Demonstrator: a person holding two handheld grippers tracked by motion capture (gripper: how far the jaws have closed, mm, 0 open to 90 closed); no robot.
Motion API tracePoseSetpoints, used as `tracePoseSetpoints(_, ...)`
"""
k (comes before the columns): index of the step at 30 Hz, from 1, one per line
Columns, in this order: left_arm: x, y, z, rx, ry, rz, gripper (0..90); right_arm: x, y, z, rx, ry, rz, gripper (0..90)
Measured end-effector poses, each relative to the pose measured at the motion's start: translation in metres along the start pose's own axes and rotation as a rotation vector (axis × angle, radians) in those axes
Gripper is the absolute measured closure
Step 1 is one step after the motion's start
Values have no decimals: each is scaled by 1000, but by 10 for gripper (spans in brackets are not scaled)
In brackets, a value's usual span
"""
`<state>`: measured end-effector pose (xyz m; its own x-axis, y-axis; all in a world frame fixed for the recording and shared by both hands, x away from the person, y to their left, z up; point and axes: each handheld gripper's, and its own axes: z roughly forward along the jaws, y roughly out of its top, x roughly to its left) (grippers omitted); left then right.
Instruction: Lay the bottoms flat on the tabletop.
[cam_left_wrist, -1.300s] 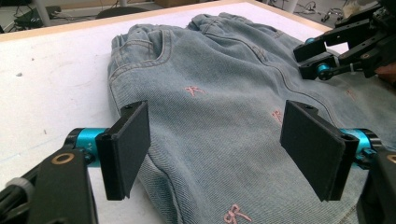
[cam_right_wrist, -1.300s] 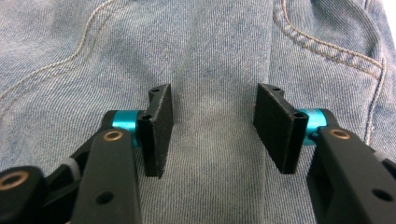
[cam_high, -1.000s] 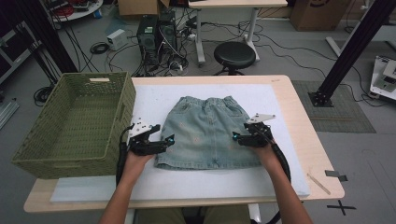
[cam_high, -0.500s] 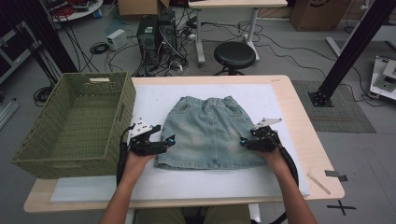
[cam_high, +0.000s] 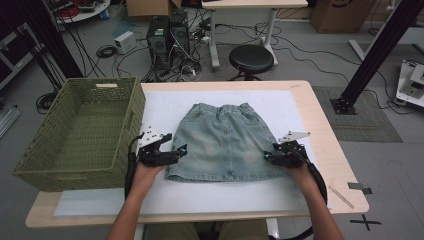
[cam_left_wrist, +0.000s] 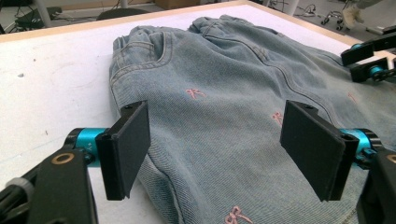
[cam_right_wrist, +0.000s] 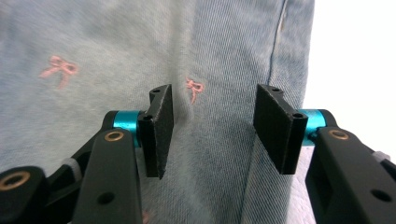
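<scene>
From above, on the tabletop (cam_high: 310, 107), your denim skirt (cam_high: 225, 140) lies flat on the white mat, waistband away from you. Your left gripper (cam_high: 175, 152) sits at the skirt's left hem corner, your right gripper (cam_high: 268, 156) at its right edge near the hem. Left of the skirt, the green woven basket (cam_high: 130, 112) stands on the tabletop with nothing in it.

Along your left gripper (cam_left_wrist: 215, 149), the fingers (cam_left_wrist: 128, 149) are spread wide and released, straddling the skirt's (cam_left_wrist: 224, 84) side seam without pinching it. Your right gripper shows far off at the skirt's other edge.

Along your right gripper (cam_right_wrist: 212, 126), the fingers (cam_right_wrist: 159, 130) have just been closing, with a fold of skirt (cam_right_wrist: 116, 42) cloth and its side seam between them; the pads are not yet pressing on it.
</scene>
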<state>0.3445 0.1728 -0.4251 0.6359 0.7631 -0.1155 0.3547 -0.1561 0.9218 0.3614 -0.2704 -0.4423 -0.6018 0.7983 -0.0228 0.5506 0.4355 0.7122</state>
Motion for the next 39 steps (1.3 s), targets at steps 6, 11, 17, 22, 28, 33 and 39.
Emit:
tracePoseSetpoints(6, 0, -1, 0, -1, 2, -2, 245, -1, -8, -10, 15, 1, -24, 553)
tracePoseSetpoints(11, 0, -1, -1, 1, 3, -2, 245, -4, -16, -10, 13, 12, -11, 572)
tracePoseSetpoints(17, 1, -1, -2, -17, -8, -26, 245, -3, -19, -24, -23, 35, -4, 617)
tracePoseSetpoints(22, 0, -6, -2, 9, -28, -30, 245, -9, -32, -37, -35, 35, 14, 685)
tracePoseSetpoints(28, 2, -12, 3, 66, -26, -37, 246, -14, -41, -36, -14, 39, 29, 731)
tracePoseSetpoints(33, 2, -13, -2, 85, -14, -30, 432, -8, -39, -35, -7, 44, -18, 765)
tracePoseSetpoints(39, 1, -20, -5, 162, -15, -14, 568, -8, -41, -36, 9, 8, -35, 831)
